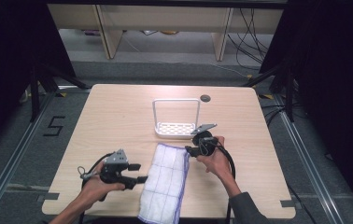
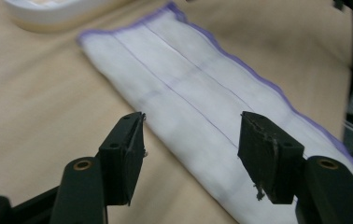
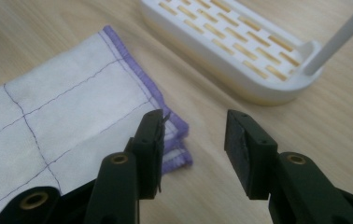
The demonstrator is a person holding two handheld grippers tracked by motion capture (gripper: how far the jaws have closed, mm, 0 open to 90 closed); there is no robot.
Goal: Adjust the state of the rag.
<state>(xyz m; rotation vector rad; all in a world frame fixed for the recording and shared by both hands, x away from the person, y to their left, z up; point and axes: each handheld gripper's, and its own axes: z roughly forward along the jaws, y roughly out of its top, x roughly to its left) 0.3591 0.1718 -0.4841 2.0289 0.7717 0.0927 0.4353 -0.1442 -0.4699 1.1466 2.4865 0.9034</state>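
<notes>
A folded white cloth (image 1: pixel 165 179) with purple stitching and a purple hem lies lengthwise on the wooden table (image 1: pixel 118 112), its near end hanging over the front edge. My left gripper (image 1: pixel 141 172) is open just left of the cloth's long edge. In the left gripper view the cloth (image 2: pixel 188 84) lies on the table beyond the spread left gripper (image 2: pixel 191 140), and nothing is pinched. My right gripper (image 1: pixel 188 150) is open at the cloth's far right corner. In the right gripper view one jaw of the right gripper (image 3: pixel 193 133) hovers over the cloth's (image 3: pixel 72 107) layered corner, apart from it.
A white slotted rack (image 1: pixel 177 128) with a tall hoop handle stands just behind the cloth, close to the right gripper; its base (image 3: pixel 240 42) shows in the right gripper view. A round cable hole (image 1: pixel 205 98) sits near the table's far edge. Black cables trail from both grippers.
</notes>
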